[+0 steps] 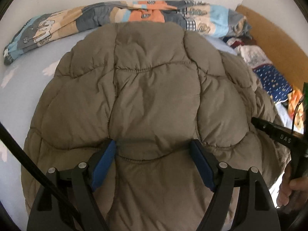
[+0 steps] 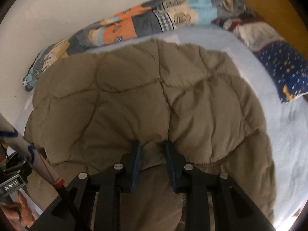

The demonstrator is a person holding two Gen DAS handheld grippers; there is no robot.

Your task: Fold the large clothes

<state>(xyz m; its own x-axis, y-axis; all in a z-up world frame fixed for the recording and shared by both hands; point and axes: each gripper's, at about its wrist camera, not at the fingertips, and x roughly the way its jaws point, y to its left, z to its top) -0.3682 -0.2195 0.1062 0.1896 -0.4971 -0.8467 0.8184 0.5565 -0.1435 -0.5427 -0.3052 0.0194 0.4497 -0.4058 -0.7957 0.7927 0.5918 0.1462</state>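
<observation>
Quilted jacket (image 1: 154, 100) spread on the bed, both grippers over its near edge.

Jacket, olive-brown and puffy, lies across the pale blue sheet (image 1: 17, 100), covering most of the bed's middle and reaching its near edge. Along the far edge, against the wall, a patchwork blanket (image 1: 77, 25) is bunched lengthwise. At the far right corner sits a pile of other clothes (image 1: 269, 73), a dark blue patterned piece among them. Left gripper (image 1: 154, 148) stands wide open above the jacket, blue pads apart with fabric between them; whether they press on it cannot be told. Right gripper (image 2: 152, 148) has its jaws drawn narrow, a fold of the jacket pinched between the pads.
</observation>
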